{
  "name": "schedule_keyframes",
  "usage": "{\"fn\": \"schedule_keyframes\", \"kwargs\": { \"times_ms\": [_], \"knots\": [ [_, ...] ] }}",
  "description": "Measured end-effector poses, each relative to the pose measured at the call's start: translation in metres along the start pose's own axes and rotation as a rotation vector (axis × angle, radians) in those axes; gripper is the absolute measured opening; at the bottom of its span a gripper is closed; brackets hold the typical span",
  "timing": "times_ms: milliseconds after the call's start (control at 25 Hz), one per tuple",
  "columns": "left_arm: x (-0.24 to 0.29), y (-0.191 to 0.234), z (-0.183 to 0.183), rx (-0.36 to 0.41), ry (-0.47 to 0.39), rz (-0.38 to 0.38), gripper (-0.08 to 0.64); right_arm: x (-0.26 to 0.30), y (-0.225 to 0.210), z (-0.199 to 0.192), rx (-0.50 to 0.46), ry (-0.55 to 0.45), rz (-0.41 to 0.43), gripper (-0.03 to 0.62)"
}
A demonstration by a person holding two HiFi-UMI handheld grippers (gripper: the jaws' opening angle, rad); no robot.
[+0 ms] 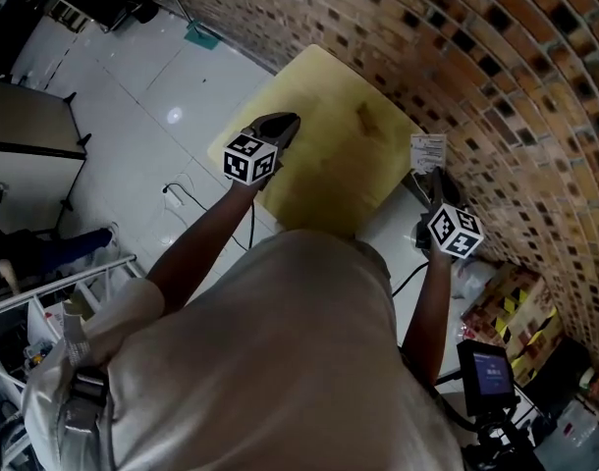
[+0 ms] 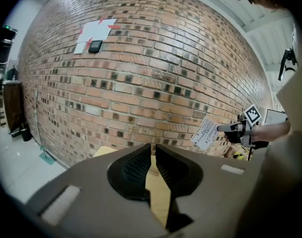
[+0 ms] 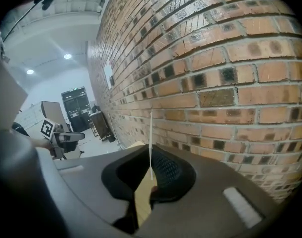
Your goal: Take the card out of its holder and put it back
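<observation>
Tongs, left [image 2: 153, 155]: poised over the worktop's [image 1: 329, 165] left edge, jaws only a slit apart, nothing between them; judged idle, free to steady a holder. Holder: not made out anywhere on the worktop. Card [image 1: 428, 152]: white, printed, held upright just off the worktop's right edge, near the brick wall [image 1: 496, 67]; judged already out of its holder. Tongs, right [image 3: 152, 167]: closed on the card's lower edge, probably so it can slide back in.
</observation>
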State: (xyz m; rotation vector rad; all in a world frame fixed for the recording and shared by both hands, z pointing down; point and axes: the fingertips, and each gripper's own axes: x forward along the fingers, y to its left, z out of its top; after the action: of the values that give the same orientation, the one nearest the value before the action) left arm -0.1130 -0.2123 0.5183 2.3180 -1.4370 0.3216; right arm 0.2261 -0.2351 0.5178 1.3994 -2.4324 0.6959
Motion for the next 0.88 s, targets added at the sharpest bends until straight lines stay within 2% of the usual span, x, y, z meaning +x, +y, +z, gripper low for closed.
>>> {"fn": "schedule_keyframes", "kwargs": {
  "times_ms": [360, 880],
  "knots": [
    [-0.010, 0.001, -0.007, -0.034, -0.008, 0.049, 0.051, -0.002, 0.010, -0.011, 0.007, 0.038, 0.046, 0.012],
    [-0.007, -0.006, -0.011, -0.059, -0.013, 0.057, 0.051, 0.006, 0.008, -0.005, -0.017, 0.064, 0.082, 0.012]
  ]
}}
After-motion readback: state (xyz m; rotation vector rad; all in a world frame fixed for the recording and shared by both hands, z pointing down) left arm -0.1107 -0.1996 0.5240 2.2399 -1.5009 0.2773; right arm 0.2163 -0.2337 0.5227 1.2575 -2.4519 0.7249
